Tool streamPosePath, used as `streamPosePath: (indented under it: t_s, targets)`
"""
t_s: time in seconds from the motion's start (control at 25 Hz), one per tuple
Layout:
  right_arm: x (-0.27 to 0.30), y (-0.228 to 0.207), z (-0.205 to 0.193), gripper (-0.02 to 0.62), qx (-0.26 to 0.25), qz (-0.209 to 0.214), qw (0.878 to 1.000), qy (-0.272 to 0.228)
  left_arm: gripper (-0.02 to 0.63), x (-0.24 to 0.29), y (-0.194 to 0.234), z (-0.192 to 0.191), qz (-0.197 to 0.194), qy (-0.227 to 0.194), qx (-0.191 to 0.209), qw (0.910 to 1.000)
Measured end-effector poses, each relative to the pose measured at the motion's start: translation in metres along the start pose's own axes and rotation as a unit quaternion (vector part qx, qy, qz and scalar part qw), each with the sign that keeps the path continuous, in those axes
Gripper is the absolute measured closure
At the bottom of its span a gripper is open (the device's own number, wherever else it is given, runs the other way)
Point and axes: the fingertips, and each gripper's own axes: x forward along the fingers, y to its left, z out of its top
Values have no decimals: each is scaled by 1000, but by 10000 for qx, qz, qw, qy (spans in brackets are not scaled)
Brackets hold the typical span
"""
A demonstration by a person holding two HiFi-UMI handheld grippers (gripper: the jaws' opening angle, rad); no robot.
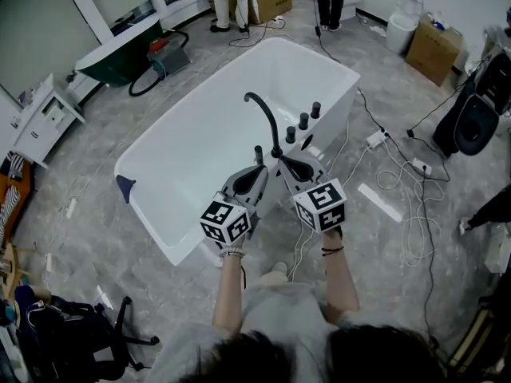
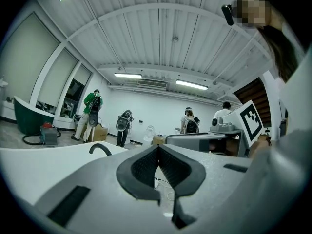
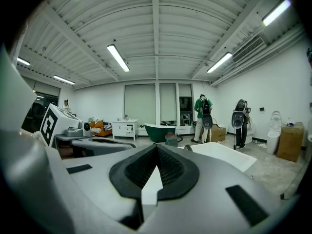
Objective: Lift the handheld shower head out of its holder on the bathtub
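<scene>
Head view: white tub (image 1: 192, 158) sits mid-room on grey floor (image 1: 104, 206). Black spout (image 1: 263, 118) arches over the basin from the rim on the person's side. Three black knobs (image 1: 303, 121) stand in a row farther along the same rim.

Shower head (image 1: 258, 152): slim black upright piece, seated in its holder on the rim just beside the spout base, nearer the person. Not lifted.

Left hand-held gripper (image 1: 260, 170): tips just short of the shower head. Can't tell if they touch it. Left gripper view shows jaws pressed together at the tips, nothing between; spout and tub edge lie beyond, off to the left.

Right hand-held gripper (image 1: 289, 160): by the spout base, jaws pressed together too, empty. Right gripper view shows the tub ahead to the right.

The two are side by side, near each other, not touching. Both held out over the rim, one per hand.

Surrounds: green tub (image 1: 120, 54) far left; white cabinet (image 1: 48, 114) at left edge; cardboard box (image 1: 435, 50) upper right; cables (image 1: 407, 190) loose on the floor right of the tub. Person in green (image 2: 90, 112) stands at the far wall, others nearby.
</scene>
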Motion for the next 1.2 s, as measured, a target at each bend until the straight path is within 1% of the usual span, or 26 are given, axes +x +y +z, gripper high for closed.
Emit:
streamPosePath:
  t_s: [0.36,0.48,0.64,0.72,0.92,1.08,1.2]
  targets:
    - [48,-22,-10,595,139,-179,9997,78,601,24,45,-9,-214,87,-116,9997]
    - [57,-26,-22,595,161,-130,9996,173,601,28,58,-17,-105,140,-169,9997]
    - [65,-36,-41,595,131,-22,9990,419,601,35,67,-32,112,212,-296,9993]
    - [70,-40,-49,595,144,102,9985,527,601,37,70,-40,262,235,-395,9986]
    - [81,-46,-69,595,84,586,9948,833,601,42,76,-57,751,220,-670,9947]
    - [89,-44,-86,595,131,1052,9890,1032,601,48,79,-68,1100,178,-788,9906]
    - [98,-49,-101,595,122,1327,9845,1139,601,54,81,-81,1313,205,-828,9877]
